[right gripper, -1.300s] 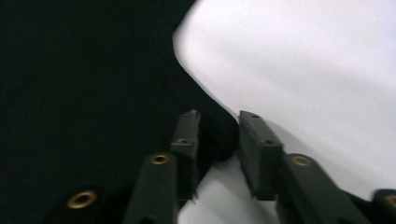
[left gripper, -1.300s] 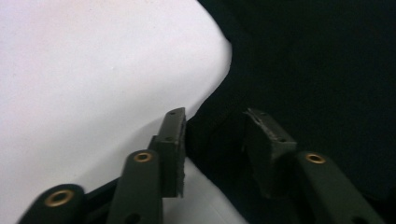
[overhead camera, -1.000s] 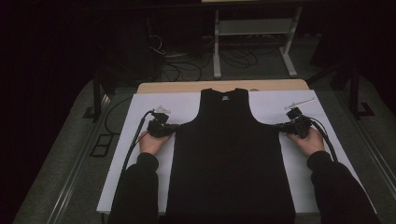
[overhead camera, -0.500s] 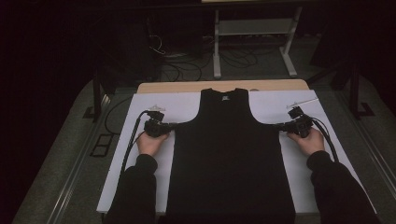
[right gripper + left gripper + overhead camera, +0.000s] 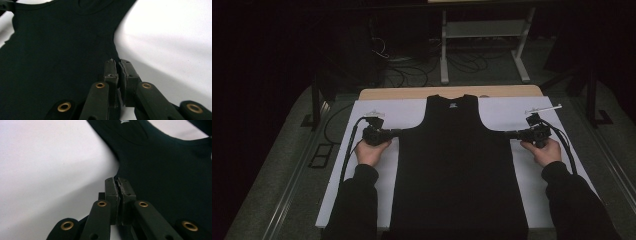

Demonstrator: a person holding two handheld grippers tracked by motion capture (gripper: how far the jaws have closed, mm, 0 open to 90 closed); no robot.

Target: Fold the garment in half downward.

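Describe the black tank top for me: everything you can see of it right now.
The black tank top lies flat, face up, on the white sheet, neckline pointing away from the person, a small pale label inside the neck. It looks like a fine ribbed knit, sleeveless, mostly smooth. The left gripper and the right gripper are each shut on its side edge just below an armhole.
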